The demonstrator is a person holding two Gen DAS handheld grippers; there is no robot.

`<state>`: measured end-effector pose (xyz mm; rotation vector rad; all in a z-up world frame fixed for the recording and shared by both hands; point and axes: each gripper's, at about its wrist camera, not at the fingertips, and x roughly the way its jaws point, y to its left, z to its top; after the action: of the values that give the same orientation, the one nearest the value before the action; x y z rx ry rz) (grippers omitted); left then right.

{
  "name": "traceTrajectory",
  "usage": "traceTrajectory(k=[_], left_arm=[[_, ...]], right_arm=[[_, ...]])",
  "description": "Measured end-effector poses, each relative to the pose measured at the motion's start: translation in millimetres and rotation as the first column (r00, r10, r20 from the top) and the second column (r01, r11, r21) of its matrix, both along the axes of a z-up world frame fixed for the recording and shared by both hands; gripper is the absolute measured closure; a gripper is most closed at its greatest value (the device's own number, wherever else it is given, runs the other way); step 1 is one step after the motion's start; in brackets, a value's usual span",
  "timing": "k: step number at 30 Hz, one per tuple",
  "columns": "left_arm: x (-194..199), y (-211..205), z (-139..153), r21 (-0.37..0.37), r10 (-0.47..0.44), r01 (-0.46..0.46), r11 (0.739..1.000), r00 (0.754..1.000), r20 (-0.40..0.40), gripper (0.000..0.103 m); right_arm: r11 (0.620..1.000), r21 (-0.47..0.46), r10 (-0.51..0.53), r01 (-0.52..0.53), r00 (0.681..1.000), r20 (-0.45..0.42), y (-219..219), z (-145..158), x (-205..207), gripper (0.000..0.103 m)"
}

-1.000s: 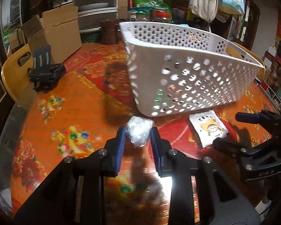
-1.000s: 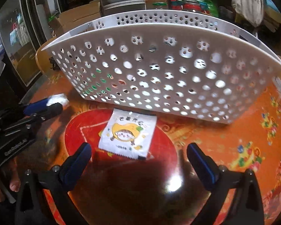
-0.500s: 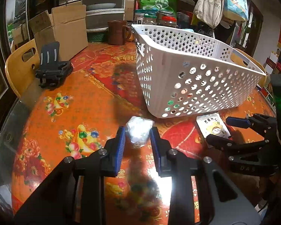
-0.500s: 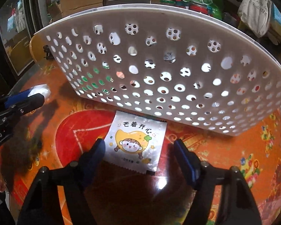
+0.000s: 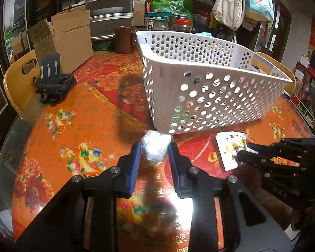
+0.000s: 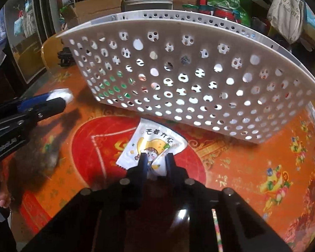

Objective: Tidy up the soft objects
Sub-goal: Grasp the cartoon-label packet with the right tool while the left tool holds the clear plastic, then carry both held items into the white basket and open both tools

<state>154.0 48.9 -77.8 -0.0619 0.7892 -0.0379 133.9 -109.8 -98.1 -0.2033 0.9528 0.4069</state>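
Basket [image 5: 210,96], white and perforated, stands on the orange flowered surface [image 5: 77,126] in the left wrist view, its long axis running from near-left to far-right, open side up. The left gripper [image 5: 154,153] has its jaws closed narrowly on a crumpled white wad [image 5: 156,148], held just short of the basket's near corner. To the right lies a flat snack packet [image 5: 231,151], its length pointing away toward the basket wall, with the right gripper [image 5: 244,150] over its near part. A black holder [image 5: 52,84] sits well off to the left by a wooden chair [image 5: 19,79]; a cardboard box [image 5: 63,40] and a brown mug [image 5: 124,40] stand behind, with jars [image 5: 178,24] further back.

From the right wrist view, the right gripper [image 6: 155,159] has its jaws drawn close together, pinching the packet [image 6: 151,142] at its near edge; the packet buckles there. Its long axis runs up toward the basket [image 6: 189,79], whose perforated wall stands directly ahead, blocking the way forward. The packet's far end is just beside the basket's base. At far left, the left gripper [image 6: 54,100] holds the wad [image 6: 61,94] above the surface [image 6: 252,168].
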Motion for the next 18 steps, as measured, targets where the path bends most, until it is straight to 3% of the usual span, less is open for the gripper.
traceTrajectory(k=[18], left_arm=[[-19,-9,28,0.005,-0.020,0.020,1.000,0.998,0.055,0.078]], right_arm=[[0.999,0.045,-0.018,0.012,0.991,0.136,-34,62,-31,0.089]])
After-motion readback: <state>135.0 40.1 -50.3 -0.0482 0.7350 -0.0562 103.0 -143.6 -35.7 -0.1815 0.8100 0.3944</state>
